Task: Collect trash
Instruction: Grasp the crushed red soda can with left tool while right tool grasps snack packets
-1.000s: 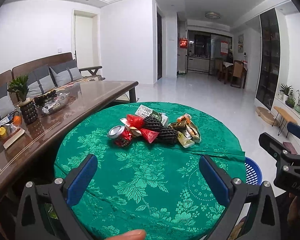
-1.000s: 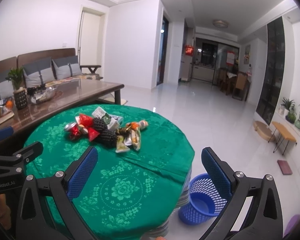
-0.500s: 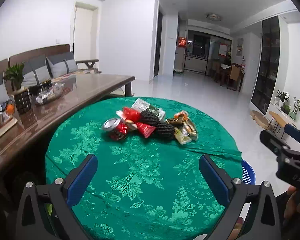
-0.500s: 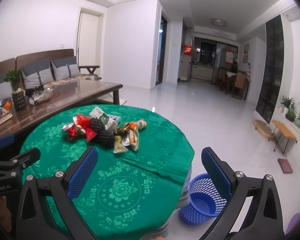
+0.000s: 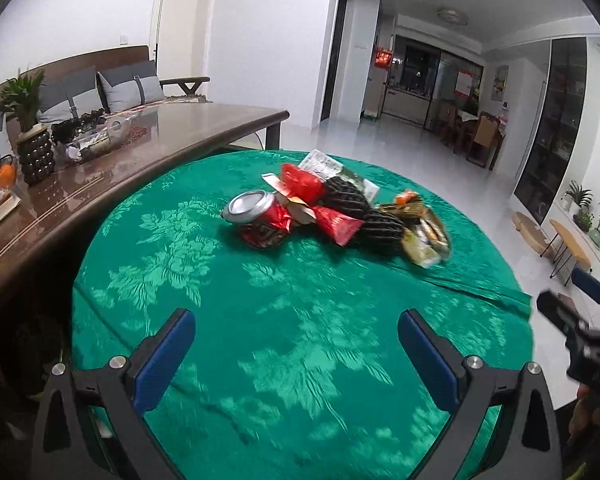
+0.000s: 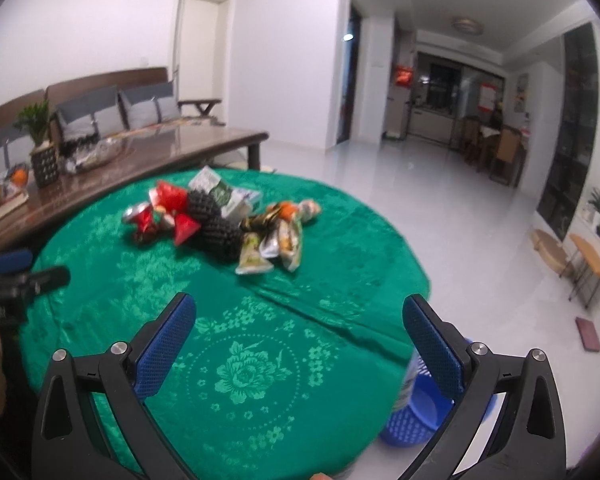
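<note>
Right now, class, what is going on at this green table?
A person holds the left tongs and the right tongs, both open and empty, above a round green table. A trash pile of a crushed can, wrappers and black netting lies untouched. A blue basket waits on the floor beside the table.

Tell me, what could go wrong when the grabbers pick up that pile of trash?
1. The crushed red soda can lies on its side against the wrappers; pinched badly, it might roll across the green patterned tablecloth.
2. The pieces overlap, so lifting the black foam net sleeve could drag wrappers along and spill them.
3. The blue plastic basket stands on the floor, partly under the table edge, so a drop could miss it.
</note>
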Available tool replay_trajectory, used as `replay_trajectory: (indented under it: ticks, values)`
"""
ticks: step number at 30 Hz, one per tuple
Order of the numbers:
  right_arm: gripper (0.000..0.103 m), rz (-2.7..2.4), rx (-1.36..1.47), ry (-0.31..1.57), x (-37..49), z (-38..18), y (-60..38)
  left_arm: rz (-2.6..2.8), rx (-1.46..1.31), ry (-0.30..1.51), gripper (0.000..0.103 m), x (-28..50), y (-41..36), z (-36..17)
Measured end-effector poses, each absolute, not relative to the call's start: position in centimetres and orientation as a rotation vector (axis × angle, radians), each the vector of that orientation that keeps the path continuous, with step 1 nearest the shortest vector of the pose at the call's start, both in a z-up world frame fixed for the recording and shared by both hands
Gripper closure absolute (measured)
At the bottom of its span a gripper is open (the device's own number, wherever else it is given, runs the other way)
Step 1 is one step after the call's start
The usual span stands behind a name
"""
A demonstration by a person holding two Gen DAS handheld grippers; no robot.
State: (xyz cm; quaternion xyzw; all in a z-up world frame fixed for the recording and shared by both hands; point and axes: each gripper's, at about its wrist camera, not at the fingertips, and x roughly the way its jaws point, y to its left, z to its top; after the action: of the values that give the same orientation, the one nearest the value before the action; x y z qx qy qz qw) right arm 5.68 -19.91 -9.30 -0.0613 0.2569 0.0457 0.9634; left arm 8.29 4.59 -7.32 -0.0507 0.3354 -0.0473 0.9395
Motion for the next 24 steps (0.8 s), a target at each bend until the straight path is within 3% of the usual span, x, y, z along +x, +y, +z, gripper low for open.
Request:
replay_trajectory:
  ticks: [11,18,19,22,24]
  values:
    - [0.0,0.261,-0.224,0.645,15.1,-13.2,-20.4,-0.005,-0.096,0.731,0.0,19.2,5.0,-10.6]
    - [0.001,0.386,-0.058,0.746,21.1,-14.5,-23.9,0.051,-0.057,0.775,0.0,23.4,4.3,-12.7]
    - [0.003,0.406,-0.027,0.765,21.9,-14.5,-24.2,0.051,-0.057,0.778,0.0,23.7,4.4,-12.8]
    - [0.026,0.478,0.001,0.823,24.3,-14.8,-23.6,0.044,-0.08,0.798,0.0,24.3,4.9,-13.3]
    - [0.032,0.495,-0.019,0.864,25.8,-15.5,-22.8,0.044,-0.098,0.8,0.0,24.5,5.5,-13.4]
